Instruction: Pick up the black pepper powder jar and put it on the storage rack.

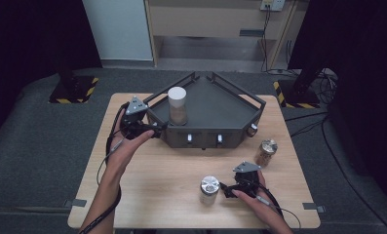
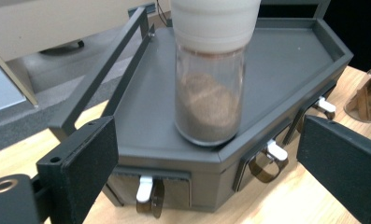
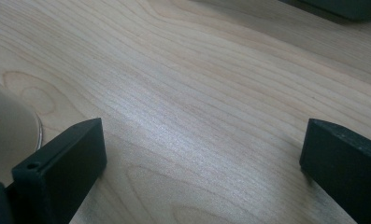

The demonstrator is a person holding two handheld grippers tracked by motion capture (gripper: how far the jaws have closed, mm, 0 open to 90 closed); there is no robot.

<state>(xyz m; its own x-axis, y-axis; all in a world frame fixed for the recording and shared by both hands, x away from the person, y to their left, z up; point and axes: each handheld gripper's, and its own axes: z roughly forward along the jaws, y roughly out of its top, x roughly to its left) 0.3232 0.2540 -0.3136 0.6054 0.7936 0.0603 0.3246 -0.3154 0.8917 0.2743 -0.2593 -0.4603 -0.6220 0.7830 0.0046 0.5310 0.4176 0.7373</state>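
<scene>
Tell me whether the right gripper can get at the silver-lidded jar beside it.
Probably yes. The right gripper is open and rests on the table, with the silver-lidded jar just off to one side of its jaws. Bare wood lies between them; a small sideways shift should bring the jar in.

Right gripper (image 3: 202,158), jaws spread wide over bare pale wooden tabletop (image 3: 197,84); a rounded jar edge (image 3: 10,130) at left, dark tray corner (image 3: 342,7) upper right.

High view: above the near edge of the table (image 1: 147,195), looking forward and down, far. Left gripper view: close, low, facing the grey tray (image 2: 286,60) at the far edge; shared with high. Right gripper view: skims bare wood near the near edge.
</scene>
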